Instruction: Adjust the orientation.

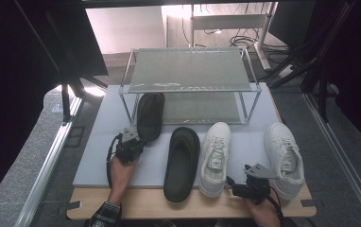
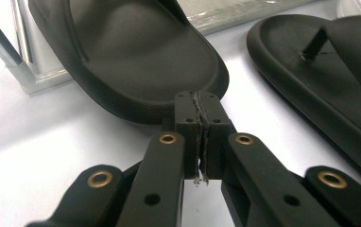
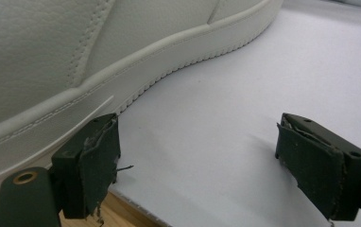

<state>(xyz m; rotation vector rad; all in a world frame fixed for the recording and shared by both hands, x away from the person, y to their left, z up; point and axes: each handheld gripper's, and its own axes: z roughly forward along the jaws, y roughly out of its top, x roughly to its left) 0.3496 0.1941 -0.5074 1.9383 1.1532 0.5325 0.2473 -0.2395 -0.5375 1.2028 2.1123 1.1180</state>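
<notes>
One black slipper (image 1: 150, 115) lies toe-first under the metal rack (image 1: 188, 85), its heel out on the grey mat. My left gripper (image 1: 136, 141) is at that heel. In the left gripper view its jaws (image 2: 198, 101) are shut flat together, tips against the heel rim of that slipper (image 2: 136, 56), with nothing between them. The second black slipper (image 1: 182, 163) (image 2: 320, 71) lies to the right. My right gripper (image 1: 235, 185) (image 3: 202, 161) stands open near the table's front edge, beside the sole of a white sneaker (image 1: 215, 158) (image 3: 74, 56). Its left finger (image 3: 91, 161) is close to that sole.
Another white sneaker (image 1: 285, 158) lies at the right of the grey mat (image 1: 103, 156), on the other side of my right gripper. The wooden table edge (image 1: 145, 203) runs along the front. The rack's upper shelf (image 1: 188, 71) is bare. Cables and stands crowd the floor behind.
</notes>
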